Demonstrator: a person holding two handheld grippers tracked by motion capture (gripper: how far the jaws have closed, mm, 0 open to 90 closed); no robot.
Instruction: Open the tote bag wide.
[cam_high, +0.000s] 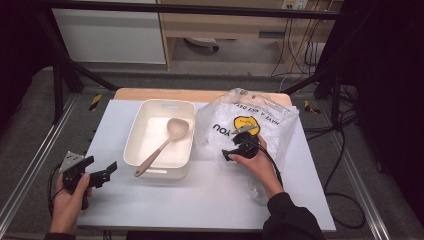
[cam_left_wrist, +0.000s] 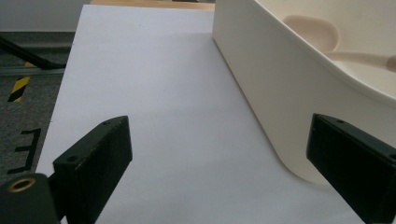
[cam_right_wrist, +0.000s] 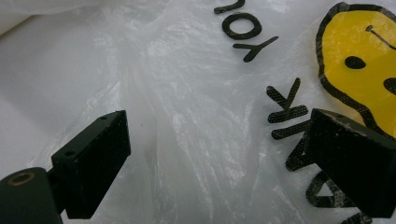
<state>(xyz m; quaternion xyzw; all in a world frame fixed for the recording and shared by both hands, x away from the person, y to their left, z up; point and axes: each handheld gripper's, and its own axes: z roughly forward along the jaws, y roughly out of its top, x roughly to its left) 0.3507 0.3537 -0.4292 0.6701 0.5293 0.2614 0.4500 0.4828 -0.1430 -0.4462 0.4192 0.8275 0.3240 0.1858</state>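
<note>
Right tongs (cam_high: 235, 151): jaws apart, empty, over the bag (cam_high: 270, 120).
Left tongs (cam_high: 100, 172): jaws apart, empty, at 8 o'clock on the counter (cam_high: 200, 195).
Bag: 2 o'clock, beside the tub (cam_high: 137, 131).
Spoon (cam_high: 162, 145): lying in the tub.

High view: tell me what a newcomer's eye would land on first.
The crinkled clear plastic bag with its yellow smiley face, at the table's right, draws the eye first; the right tool hovers open over it. Next comes the cream bin at centre, with a pinkish spoon lying slantwise in it. The left tool waits open at the table's near left.
</note>
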